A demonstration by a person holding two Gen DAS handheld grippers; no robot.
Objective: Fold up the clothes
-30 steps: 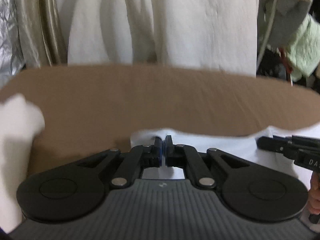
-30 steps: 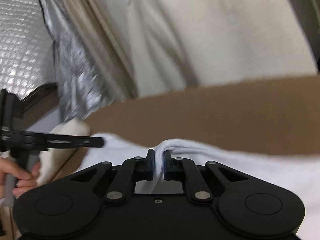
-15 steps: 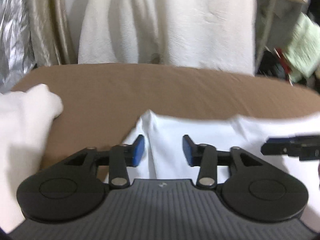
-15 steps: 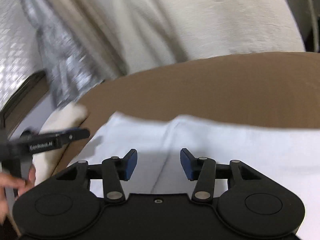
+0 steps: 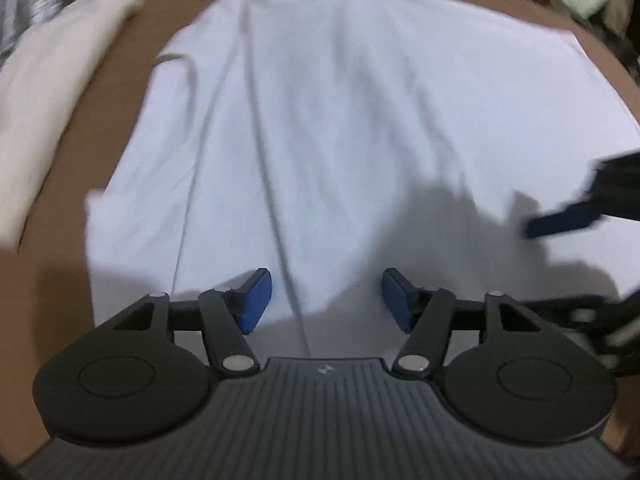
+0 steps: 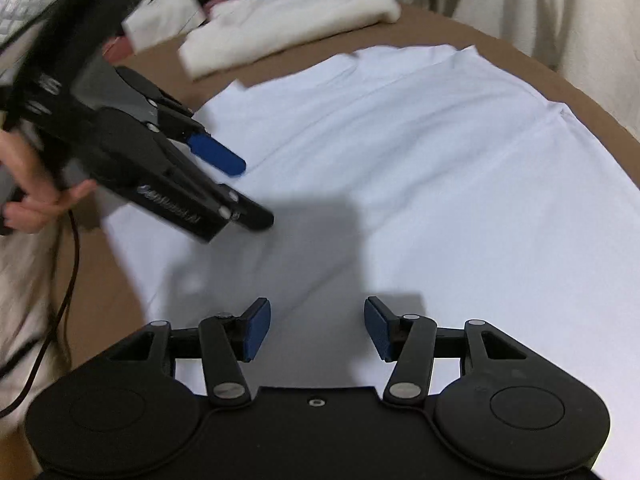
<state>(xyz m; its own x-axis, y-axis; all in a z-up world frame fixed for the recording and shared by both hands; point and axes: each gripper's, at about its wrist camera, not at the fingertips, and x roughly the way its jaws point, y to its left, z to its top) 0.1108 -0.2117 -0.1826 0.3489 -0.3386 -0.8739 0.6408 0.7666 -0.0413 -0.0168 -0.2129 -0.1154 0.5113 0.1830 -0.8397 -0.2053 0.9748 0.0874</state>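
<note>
A cream garment [image 5: 48,92] lies at the left edge of the brown surface [image 5: 52,300]. Beside it, your white shirt [image 5: 340,128] lies spread flat. Your left gripper [image 5: 325,300] and right gripper [image 6: 317,328] hover above it, fingers apart, holding nothing.

Light falls from above and behind, dim and cool, throwing dark, soft-edged shadows of both claws onto the white shirt [image 5: 360,128]. Both views are motion-blurred, worst on the left claw [image 6: 224,184] in the right view; fisheye bends the bench [image 5: 56,184] edge round
</note>
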